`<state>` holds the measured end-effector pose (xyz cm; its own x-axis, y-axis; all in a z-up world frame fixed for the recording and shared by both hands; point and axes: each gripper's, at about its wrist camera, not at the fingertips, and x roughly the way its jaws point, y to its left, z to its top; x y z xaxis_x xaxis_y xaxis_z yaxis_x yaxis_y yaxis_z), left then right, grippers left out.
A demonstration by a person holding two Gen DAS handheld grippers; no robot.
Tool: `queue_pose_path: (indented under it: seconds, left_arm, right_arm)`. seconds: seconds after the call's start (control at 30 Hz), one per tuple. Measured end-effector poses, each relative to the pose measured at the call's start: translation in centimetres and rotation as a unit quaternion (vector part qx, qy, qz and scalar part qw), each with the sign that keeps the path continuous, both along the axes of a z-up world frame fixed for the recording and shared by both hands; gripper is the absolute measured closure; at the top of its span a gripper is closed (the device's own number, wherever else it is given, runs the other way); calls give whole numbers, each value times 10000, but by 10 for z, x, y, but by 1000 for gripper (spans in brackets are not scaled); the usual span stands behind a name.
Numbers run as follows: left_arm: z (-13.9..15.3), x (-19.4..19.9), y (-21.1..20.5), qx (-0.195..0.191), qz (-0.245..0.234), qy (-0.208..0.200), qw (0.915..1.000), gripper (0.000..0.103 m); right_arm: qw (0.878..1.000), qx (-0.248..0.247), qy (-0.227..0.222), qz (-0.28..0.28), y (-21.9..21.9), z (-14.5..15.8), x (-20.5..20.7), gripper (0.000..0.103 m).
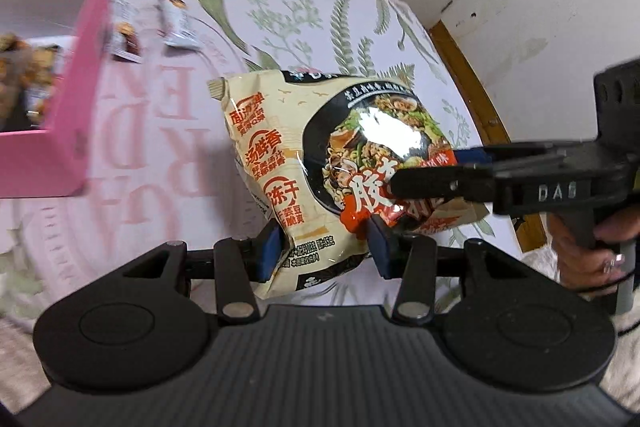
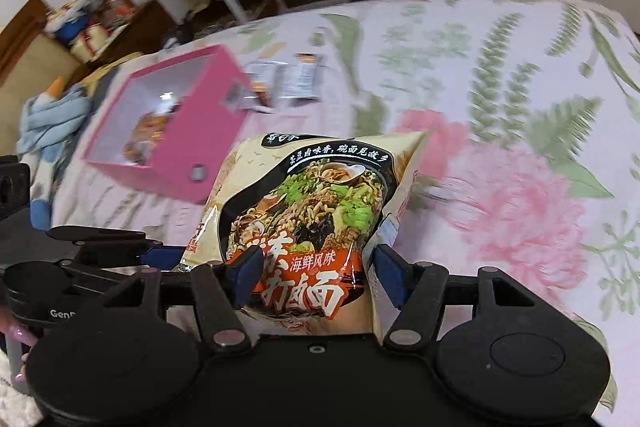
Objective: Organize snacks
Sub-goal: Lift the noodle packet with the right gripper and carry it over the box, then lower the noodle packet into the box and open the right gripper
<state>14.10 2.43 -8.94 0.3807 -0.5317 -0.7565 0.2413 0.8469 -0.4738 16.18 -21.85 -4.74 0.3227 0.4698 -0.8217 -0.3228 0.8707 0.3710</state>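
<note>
While both claws gripped it, the noodle packet [image 1: 320, 163] hung above the bed [image 1: 360, 39], clear of the floral, pink-and-green quilted cover. Packet: glossy crinkled plastic, cream with a dark bowl print, puffed like a pillow. Left claw [image 1: 326, 247] was clamped on its bottom edge, blue pads [image 1: 271, 247] pressing the film. Right claw [image 2: 316, 277] was clamped on the neighbouring side, film bunched between its pads. Pink box [image 2: 192, 131], rigid, square-cornered and open-topped, sat on the bed well apart, with wrapped snacks inside. Two small foil sachets [image 1: 176, 23] lay flat just beside the box.
</note>
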Motion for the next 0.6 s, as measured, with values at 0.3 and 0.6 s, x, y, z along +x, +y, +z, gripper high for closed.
queue_pose_path:
  seconds: [0.3,0.6]
  left_arm:
    - [30,-15,76,433,421,-270,9978,59]
    - [43,13,164,722,1402,-458,9864,59]
  right_arm:
    - [9979,201,-121,603,91,42,14,35]
    - [9937,439,-285,989,186,49,61,36]
